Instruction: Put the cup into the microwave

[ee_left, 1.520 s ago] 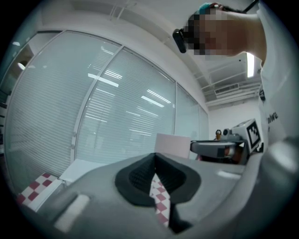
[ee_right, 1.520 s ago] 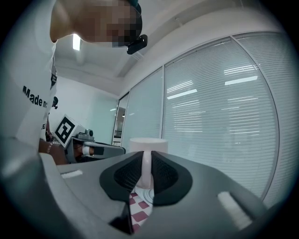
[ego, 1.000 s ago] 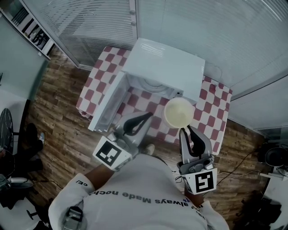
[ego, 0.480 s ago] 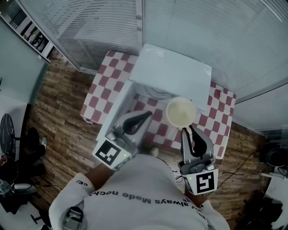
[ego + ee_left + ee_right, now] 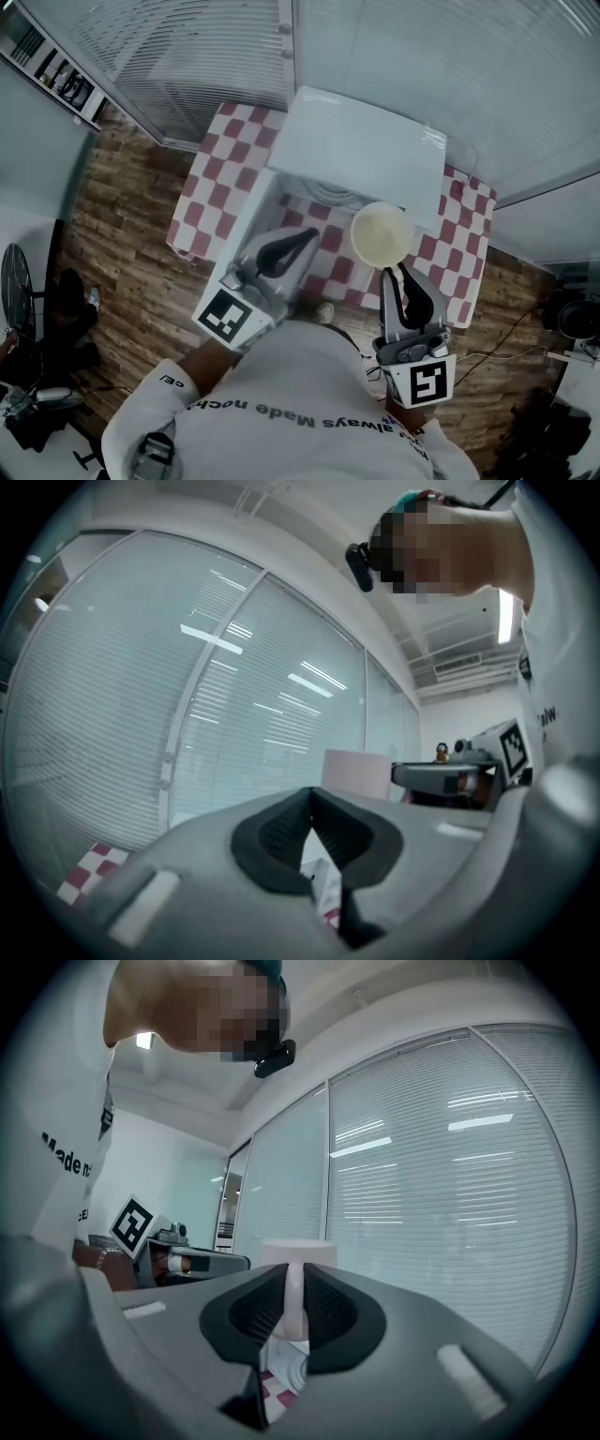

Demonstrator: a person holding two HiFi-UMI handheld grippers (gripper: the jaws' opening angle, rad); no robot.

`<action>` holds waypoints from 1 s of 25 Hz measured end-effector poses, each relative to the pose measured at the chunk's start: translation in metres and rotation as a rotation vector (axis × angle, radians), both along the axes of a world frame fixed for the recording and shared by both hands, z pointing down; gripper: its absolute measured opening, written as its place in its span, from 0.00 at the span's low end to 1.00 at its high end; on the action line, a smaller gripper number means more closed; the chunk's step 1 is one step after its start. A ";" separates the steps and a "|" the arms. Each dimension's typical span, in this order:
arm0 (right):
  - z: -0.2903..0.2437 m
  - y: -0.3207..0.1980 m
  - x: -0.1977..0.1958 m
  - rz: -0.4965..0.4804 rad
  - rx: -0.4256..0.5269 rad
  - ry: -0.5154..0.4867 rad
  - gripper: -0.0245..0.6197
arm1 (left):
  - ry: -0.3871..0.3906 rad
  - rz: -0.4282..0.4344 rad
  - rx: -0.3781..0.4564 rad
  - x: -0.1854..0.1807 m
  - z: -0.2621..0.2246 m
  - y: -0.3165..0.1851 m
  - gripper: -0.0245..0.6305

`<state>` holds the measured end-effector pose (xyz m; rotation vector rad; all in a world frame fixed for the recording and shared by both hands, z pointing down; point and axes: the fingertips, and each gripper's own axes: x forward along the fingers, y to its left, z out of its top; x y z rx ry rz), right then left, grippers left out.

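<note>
The cream cup (image 5: 380,234) hangs upright in the air in front of the white microwave (image 5: 361,155), just outside its open cavity. My right gripper (image 5: 392,272) is shut on the cup's handle. The right gripper view shows the handle pinched between the dark pads, with the cup (image 5: 298,1251) above the right gripper (image 5: 293,1302). The microwave door (image 5: 246,220) is swung open to the left. My left gripper (image 5: 302,241) is shut and empty, beside the door's inner face. In the left gripper view the left gripper (image 5: 312,822) has the cup (image 5: 356,772) off to its right.
The microwave stands on a table with a red-and-white checked cloth (image 5: 220,159). Glass walls with blinds (image 5: 187,56) rise close behind it. Wooden floor (image 5: 122,234) lies to the left, and the open door fills the table's left front.
The cup and right gripper have edged a little toward the microwave opening. The left gripper has hardly moved. The head view has shifted slightly.
</note>
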<state>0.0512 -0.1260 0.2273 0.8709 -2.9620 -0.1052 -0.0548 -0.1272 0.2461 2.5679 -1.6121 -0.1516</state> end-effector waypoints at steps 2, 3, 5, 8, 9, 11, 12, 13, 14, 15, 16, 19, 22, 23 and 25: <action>0.006 -0.002 0.000 0.004 -0.010 0.007 0.11 | 0.005 0.004 -0.011 0.000 0.006 -0.001 0.04; 0.009 -0.002 0.000 0.006 -0.013 0.011 0.11 | 0.007 0.006 -0.014 0.000 0.009 -0.002 0.04; 0.018 -0.004 -0.001 0.005 -0.018 0.022 0.11 | 0.009 0.013 -0.020 0.000 0.015 -0.003 0.04; 0.031 -0.007 -0.002 0.009 -0.027 0.038 0.11 | 0.005 0.023 -0.032 0.001 0.025 -0.005 0.04; 0.035 -0.008 -0.002 0.012 -0.031 0.041 0.11 | 0.004 0.023 -0.036 0.001 0.028 -0.006 0.04; 0.041 -0.010 -0.002 0.018 -0.043 0.044 0.11 | -0.001 0.024 -0.043 0.001 0.034 -0.008 0.04; 0.043 -0.011 -0.002 0.023 -0.047 0.042 0.11 | -0.004 0.024 -0.046 0.000 0.037 -0.009 0.04; 0.045 -0.012 -0.002 0.025 -0.048 0.041 0.11 | -0.007 0.024 -0.048 0.000 0.041 -0.011 0.04; 0.049 -0.013 -0.003 0.022 -0.046 0.045 0.11 | -0.008 0.023 -0.053 -0.001 0.045 -0.012 0.04; 0.053 -0.013 -0.004 0.017 -0.043 0.051 0.11 | -0.010 0.023 -0.058 -0.001 0.050 -0.014 0.04; 0.057 -0.014 -0.005 0.014 -0.043 0.054 0.11 | -0.011 0.023 -0.064 -0.001 0.055 -0.015 0.04; 0.064 -0.019 -0.011 0.032 -0.058 0.033 0.11 | -0.018 0.028 -0.088 -0.002 0.071 -0.017 0.04; 0.076 -0.022 -0.016 0.038 -0.072 0.024 0.11 | -0.012 0.029 -0.103 -0.002 0.084 -0.021 0.04; 0.082 -0.022 -0.017 0.035 -0.077 0.024 0.11 | -0.005 0.026 -0.101 -0.003 0.086 -0.023 0.04; 0.093 -0.022 -0.020 0.033 -0.088 0.027 0.11 | 0.011 0.019 -0.104 -0.006 0.093 -0.026 0.04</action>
